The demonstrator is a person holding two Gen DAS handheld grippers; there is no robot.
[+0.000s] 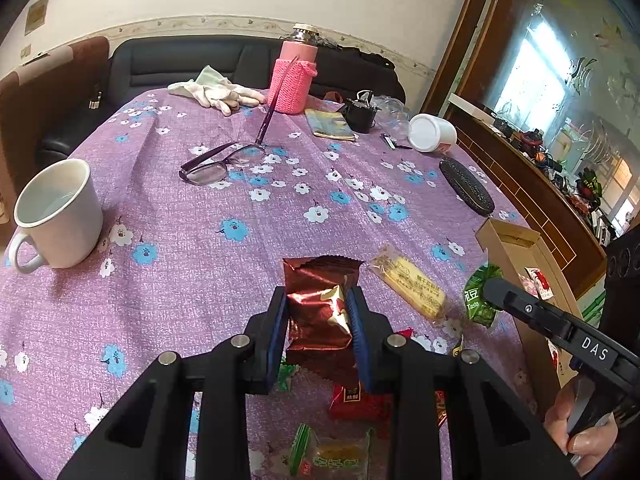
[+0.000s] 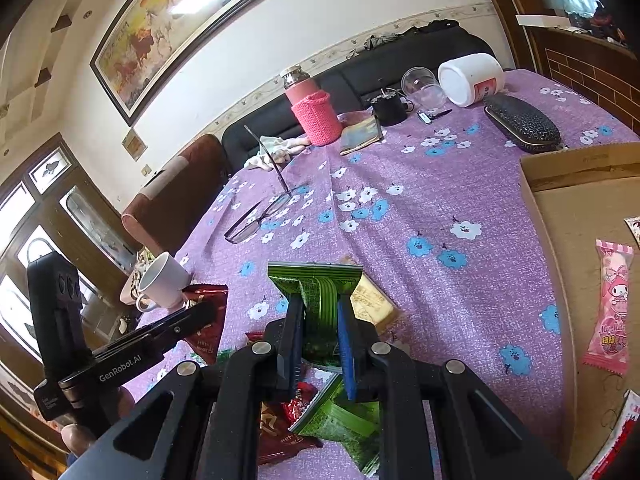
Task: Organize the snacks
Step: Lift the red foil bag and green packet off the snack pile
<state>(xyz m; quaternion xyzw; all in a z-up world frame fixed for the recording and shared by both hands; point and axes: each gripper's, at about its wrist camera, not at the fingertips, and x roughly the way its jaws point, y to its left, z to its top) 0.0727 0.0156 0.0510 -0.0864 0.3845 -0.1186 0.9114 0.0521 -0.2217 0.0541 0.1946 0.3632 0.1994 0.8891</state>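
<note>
We see the left gripper (image 1: 318, 312) closed narrowly on a dark red pack (image 1: 318, 304); both blue pads press its crumpled foil, and the pack is lifted clear of the cloth (image 1: 192, 240). The right gripper (image 2: 320, 320) is clamped tight on a green pack (image 2: 320, 292), pinched at its middle, with the top edge fanning out above the fingers.

From the left wrist view the right gripper's tip sits against that green pack, just beside the box (image 1: 516, 248). A hand (image 1: 576, 428) grips its handle at lower right.

A yellow bar (image 1: 412, 286) lies flat on the cloth between the red pack and the green one. More snacks lie under the grippers: a red packet (image 1: 360, 400) and a green-edged one (image 1: 332, 454) near the bottom edge.

The box is open-topped cardboard at the right side of the table. In the right wrist view a pink packet (image 2: 610, 304) lies inside it.

Surface: purple cloth with blue and white flowers. On it are a white mug (image 1: 56, 216) at left, glasses (image 1: 228, 160) with one arm raised, white gloves (image 1: 216, 92), a pink flask (image 1: 294, 76) in a knit sleeve, a black case (image 1: 466, 186), and a white jar (image 1: 432, 132) on its side.

Room: dark sofa (image 1: 180, 60) behind the table, framed painting (image 2: 176, 28) on the cream wall.
</note>
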